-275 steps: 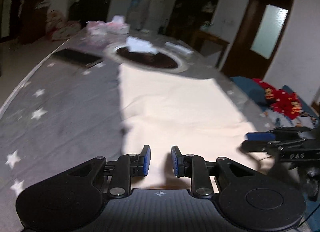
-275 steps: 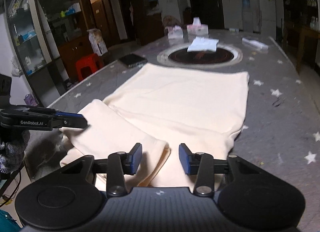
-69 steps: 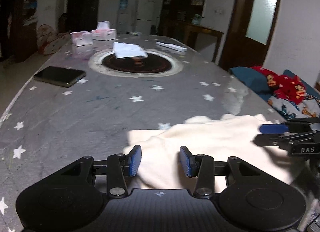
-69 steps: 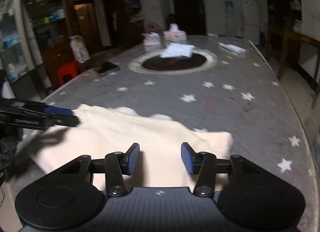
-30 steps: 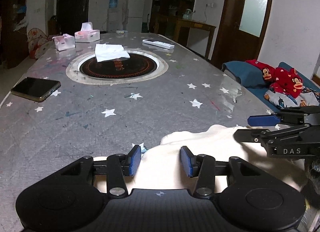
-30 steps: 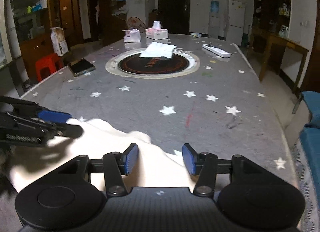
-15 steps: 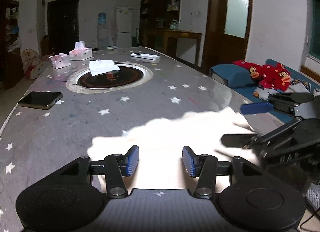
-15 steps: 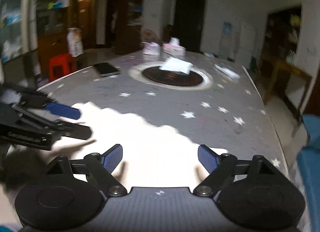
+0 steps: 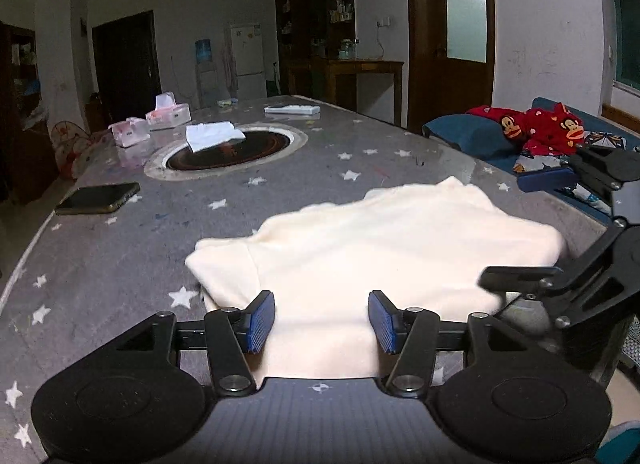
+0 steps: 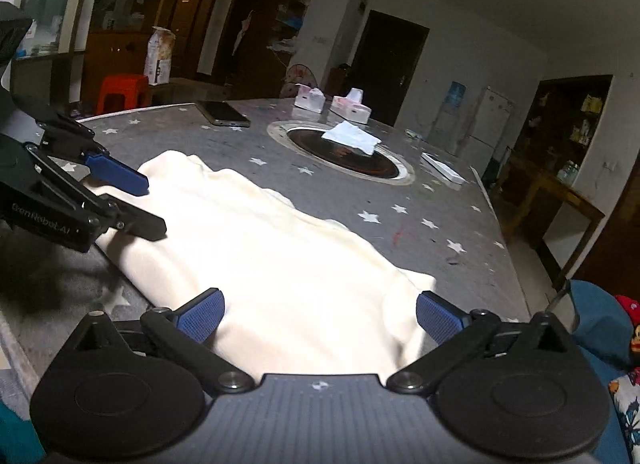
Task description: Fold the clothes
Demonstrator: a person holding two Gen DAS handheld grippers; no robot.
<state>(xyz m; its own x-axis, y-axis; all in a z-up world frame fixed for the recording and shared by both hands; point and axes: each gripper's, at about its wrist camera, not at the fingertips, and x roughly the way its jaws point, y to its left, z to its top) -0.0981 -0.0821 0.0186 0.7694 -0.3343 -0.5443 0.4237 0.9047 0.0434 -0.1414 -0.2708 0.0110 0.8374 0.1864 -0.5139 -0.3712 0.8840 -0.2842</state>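
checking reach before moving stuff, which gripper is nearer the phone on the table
Left. The left gripper sits at the garment's left end, the side where the phone lies. The right gripper is at the garment's far end, beyond the cream garment.

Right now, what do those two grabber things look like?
Both are black plastic. The left gripper and right gripper each have two round discs at the base, silver rivets, jointed link bars, and ribbed blue pads on the fingers. The left one's side reads "GenRobot.AI" in the right camera.
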